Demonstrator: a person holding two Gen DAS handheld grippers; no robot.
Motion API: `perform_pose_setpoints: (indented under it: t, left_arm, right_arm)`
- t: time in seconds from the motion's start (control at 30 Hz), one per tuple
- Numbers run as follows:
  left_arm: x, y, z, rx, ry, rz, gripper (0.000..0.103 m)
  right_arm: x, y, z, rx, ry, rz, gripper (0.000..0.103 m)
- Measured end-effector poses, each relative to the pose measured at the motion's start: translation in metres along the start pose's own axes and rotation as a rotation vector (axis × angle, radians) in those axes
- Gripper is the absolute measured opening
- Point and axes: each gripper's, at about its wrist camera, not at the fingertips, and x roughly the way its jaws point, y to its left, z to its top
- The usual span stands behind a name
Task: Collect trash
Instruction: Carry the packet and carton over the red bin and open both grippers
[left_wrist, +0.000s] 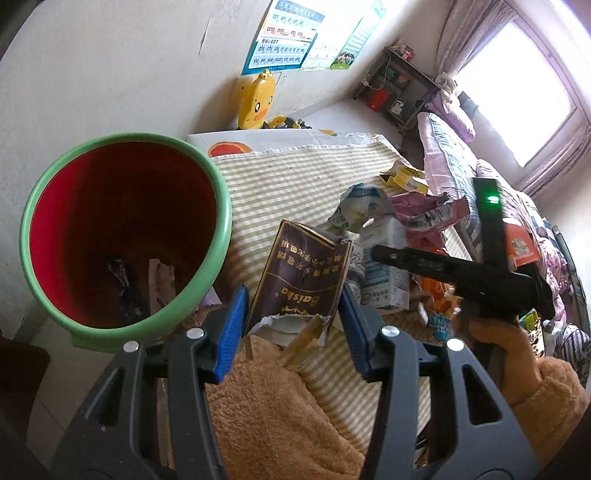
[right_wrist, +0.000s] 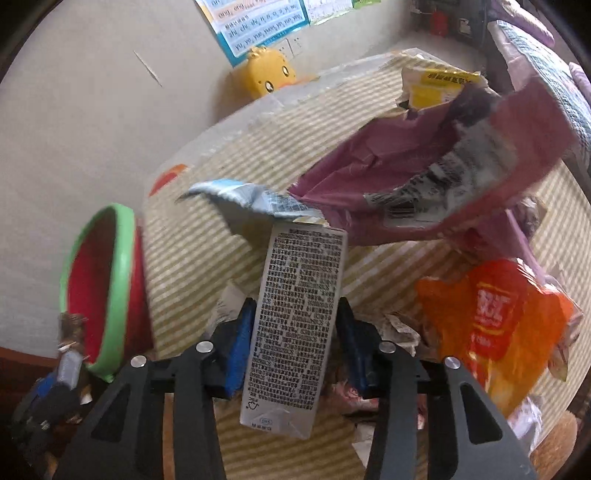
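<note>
My left gripper (left_wrist: 293, 317) is shut on a torn dark brown cigarette box (left_wrist: 303, 277), which its blue pads press from both sides. The box hangs just right of a red bin with a green rim (left_wrist: 218, 236). A few scraps lie at the bin's bottom. My right gripper (right_wrist: 295, 343) is shut on a grey-white carton (right_wrist: 295, 314) covered in small print, held upright over the striped mat (right_wrist: 221, 155). In the right wrist view the bin's rim (right_wrist: 123, 266) stands to the left, at the mat's edge.
More litter lies on the mat: a purple wrapper (right_wrist: 406, 177), an orange bag (right_wrist: 495, 314), a yellow packet (right_wrist: 439, 85) and a blue-white wrapper (right_wrist: 251, 199). A yellow duck toy (left_wrist: 255, 99) stands by the wall. A hand in a fuzzy orange sleeve (left_wrist: 517, 369) is at the right.
</note>
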Motion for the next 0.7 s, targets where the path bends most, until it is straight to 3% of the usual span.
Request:
perform_pose_setpoints:
  t: [0.37,0.7]
  left_arm:
    - [0.005,-0.012,0.001,0.038,0.002,0.004,0.048]
    - [-0.019,0.007,0.014,0.001,-0.096,0.114,0.048]
  right_arm:
    - [-0.074,-0.017,-0.025,0.090,-0.116,0.127,0.040]
    - [-0.102,0.018,-0.019,0.015,-0.177,0.220,0.040]
